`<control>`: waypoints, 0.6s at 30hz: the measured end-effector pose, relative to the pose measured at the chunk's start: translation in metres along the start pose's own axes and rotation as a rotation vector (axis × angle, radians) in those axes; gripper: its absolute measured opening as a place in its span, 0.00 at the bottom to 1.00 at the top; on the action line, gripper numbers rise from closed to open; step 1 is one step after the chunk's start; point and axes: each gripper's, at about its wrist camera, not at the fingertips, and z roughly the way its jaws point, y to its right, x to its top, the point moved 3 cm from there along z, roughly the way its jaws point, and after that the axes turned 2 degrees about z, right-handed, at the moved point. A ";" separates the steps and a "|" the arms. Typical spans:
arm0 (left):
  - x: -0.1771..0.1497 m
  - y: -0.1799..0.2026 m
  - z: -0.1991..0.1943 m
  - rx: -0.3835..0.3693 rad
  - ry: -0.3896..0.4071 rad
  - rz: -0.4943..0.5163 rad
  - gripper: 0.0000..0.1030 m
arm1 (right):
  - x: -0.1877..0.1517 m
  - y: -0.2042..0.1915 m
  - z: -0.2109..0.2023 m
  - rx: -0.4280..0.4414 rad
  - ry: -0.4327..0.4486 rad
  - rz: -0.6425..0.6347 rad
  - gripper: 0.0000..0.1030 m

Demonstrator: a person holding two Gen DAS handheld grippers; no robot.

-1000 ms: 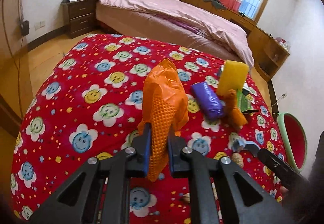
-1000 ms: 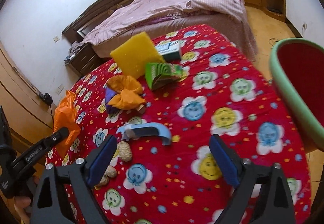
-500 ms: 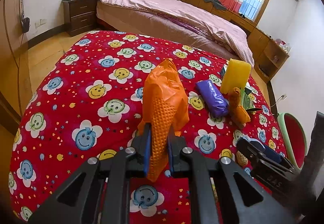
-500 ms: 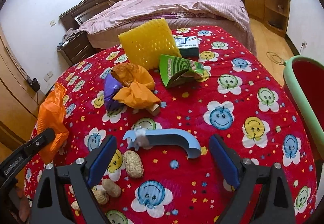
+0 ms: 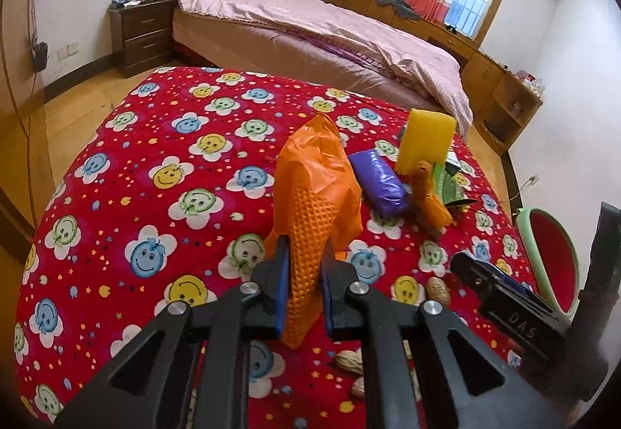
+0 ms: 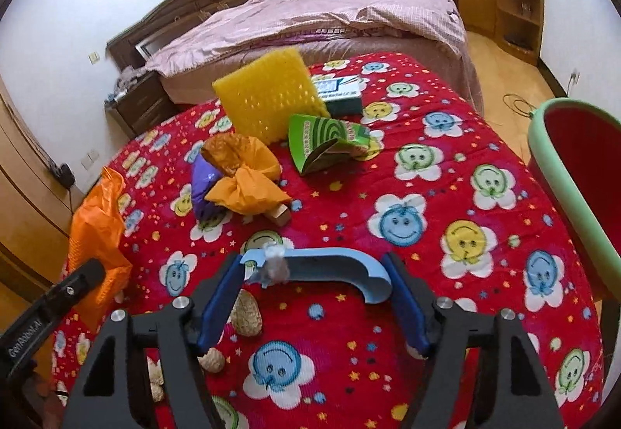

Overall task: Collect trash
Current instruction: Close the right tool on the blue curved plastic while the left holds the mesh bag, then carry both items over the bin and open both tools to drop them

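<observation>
Right now your left gripper (image 5: 304, 293) is clamped on the crinkled orange bag (image 5: 316, 196), while your right gripper (image 6: 312, 297) is closing around the curved blue plastic piece (image 6: 330, 266) lying on the red blanket (image 6: 446, 274).

Trash spread on a cloth-covered bench, with a bed behind it and a bin at its right edge.

On the bench (image 6: 485, 243), the curved plastic piece (image 6: 333, 270) lies nearest, between the closing jaws of the right claw (image 6: 314, 297), with peanuts (image 6: 245, 316) just to its left. Behind it sits the crumpled paper (image 6: 248, 184), resting against the wrapped bundle (image 6: 202, 184) on its left. Farther back the sponge (image 6: 268, 95) stands upright, the torn carton (image 6: 330, 146) to its right and the small box (image 6: 341, 95) behind that. The plastic bag (image 5: 310, 219) stands well to the left, clamped in the left claw (image 5: 304, 293). The bin (image 6: 574, 173) stands beside the bench's right edge. The bed (image 6: 310, 21) lies behind the bench, a nightstand (image 6: 136, 107) to its left.
</observation>
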 end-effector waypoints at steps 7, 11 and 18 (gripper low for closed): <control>0.000 0.022 -0.012 -0.041 0.008 0.028 0.13 | 0.002 0.017 -0.035 0.039 0.057 0.039 0.72; 0.000 0.037 -0.020 -0.071 0.013 0.056 0.13 | 0.004 0.028 -0.054 0.049 0.092 0.060 0.72; 0.001 0.069 -0.032 -0.117 0.017 0.113 0.13 | 0.006 0.060 -0.092 0.030 0.157 0.110 0.72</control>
